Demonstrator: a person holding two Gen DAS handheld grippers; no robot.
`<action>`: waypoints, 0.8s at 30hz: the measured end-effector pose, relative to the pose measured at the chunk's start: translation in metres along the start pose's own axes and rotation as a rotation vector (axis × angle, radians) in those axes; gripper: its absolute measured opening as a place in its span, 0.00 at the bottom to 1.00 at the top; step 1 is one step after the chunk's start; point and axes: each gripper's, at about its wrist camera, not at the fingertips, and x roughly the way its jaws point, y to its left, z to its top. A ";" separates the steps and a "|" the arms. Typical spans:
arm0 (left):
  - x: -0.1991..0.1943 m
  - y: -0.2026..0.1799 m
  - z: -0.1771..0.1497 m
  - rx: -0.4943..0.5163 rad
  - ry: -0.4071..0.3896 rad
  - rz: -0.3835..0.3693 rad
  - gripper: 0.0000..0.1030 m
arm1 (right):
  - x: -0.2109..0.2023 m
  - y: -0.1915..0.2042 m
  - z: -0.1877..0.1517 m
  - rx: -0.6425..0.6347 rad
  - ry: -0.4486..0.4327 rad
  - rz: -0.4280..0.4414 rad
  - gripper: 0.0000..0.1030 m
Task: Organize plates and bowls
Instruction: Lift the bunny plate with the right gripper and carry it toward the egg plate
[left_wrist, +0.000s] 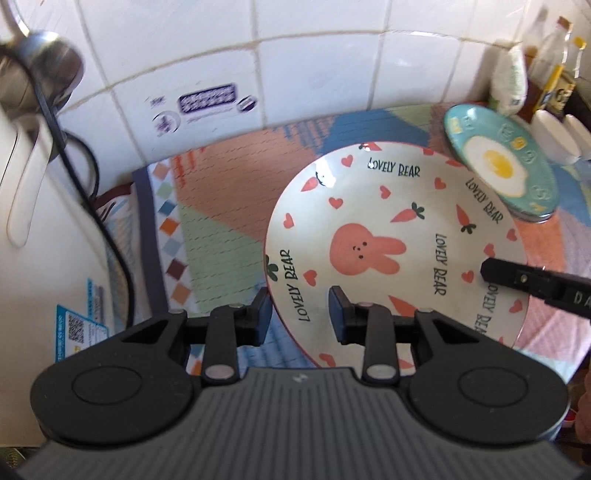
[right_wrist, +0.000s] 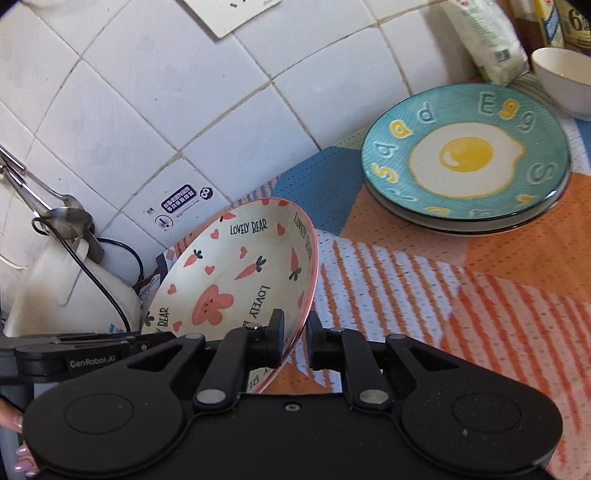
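Both tools meet at the rabbit plate (right_wrist: 236, 273): the right tool (right_wrist: 295, 341) has its two fingers closed on the plate's rim, one on each face, so the plate stands tilted off the tabletop (right_wrist: 480, 295). The left tool (left_wrist: 301, 314) stands open astride the opposite rim without clamping it. From the rabbit plate, the blue egg plates (right_wrist: 465, 158) lie stacked toward the wall on the right tool's side, so I judge the right tool is nearer for carrying it there.
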 end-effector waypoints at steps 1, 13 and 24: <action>-0.003 -0.005 0.003 0.006 -0.006 -0.006 0.31 | -0.006 -0.002 0.001 0.002 -0.007 -0.005 0.16; -0.009 -0.075 0.031 0.034 -0.059 -0.053 0.31 | -0.065 -0.036 0.035 0.019 -0.079 -0.039 0.17; 0.031 -0.134 0.053 -0.071 -0.026 -0.063 0.29 | -0.082 -0.091 0.085 0.024 -0.095 -0.043 0.17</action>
